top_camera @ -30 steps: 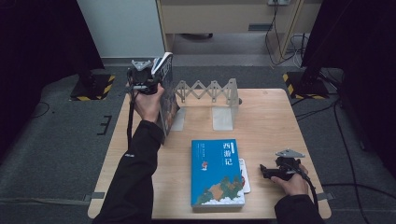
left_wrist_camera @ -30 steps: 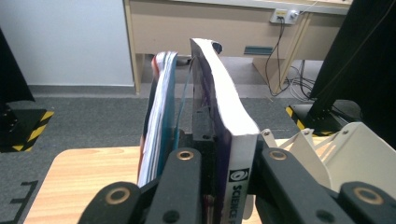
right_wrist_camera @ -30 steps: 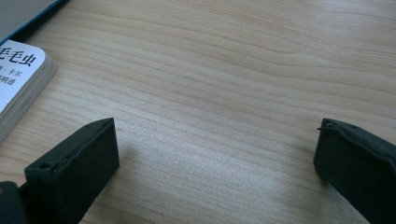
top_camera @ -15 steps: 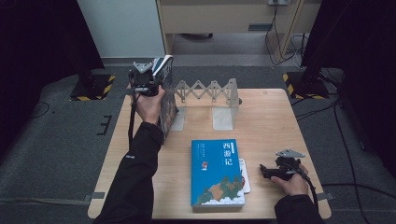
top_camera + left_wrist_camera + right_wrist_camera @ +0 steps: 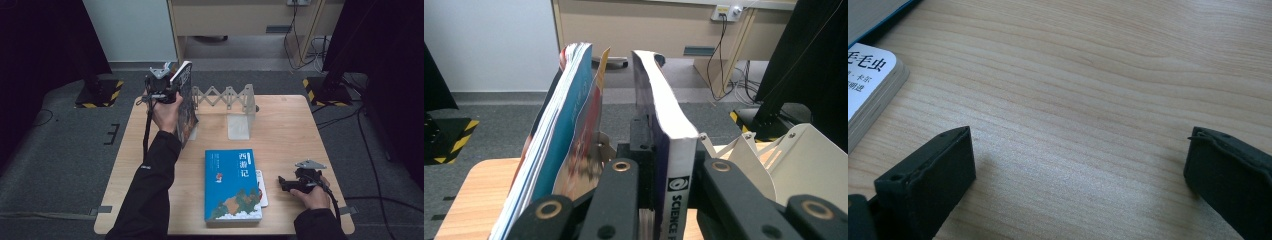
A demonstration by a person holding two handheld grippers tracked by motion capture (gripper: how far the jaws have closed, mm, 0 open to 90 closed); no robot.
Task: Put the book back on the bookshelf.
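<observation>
From the high view, little differed from the frame a second before: the left gripper (image 5: 165,87) stayed raised over the table's (image 5: 300,125) far left corner, clamped on an upright book (image 5: 184,102), and the right gripper (image 5: 295,182) rested in the same spot near the right front edge. That view also placed the held book at the left end of a white expanding book rack (image 5: 227,102), while a blue-covered book (image 5: 232,185) lay flat near the front, covering most of a smaller white one (image 5: 261,187). The left gripper view showed what the overhead camera could not: the left gripper (image 5: 668,175) had its jaws drawn narrow on the book (image 5: 674,150) by its lower spine, where the word SCIENCE was printed; a second, thinner book with a blue and red cover (image 5: 559,150) leaned just beside it on the left, apparently not touching, and the rack's pale plates (image 5: 794,160) stood to the right. The right gripper view showed the right gripper (image 5: 1078,155) with jaws wide and nothing between them, low over bare wood, with the corner of the white book (image 5: 868,82) and the blue cover's edge (image 5: 878,15) at upper left.
</observation>
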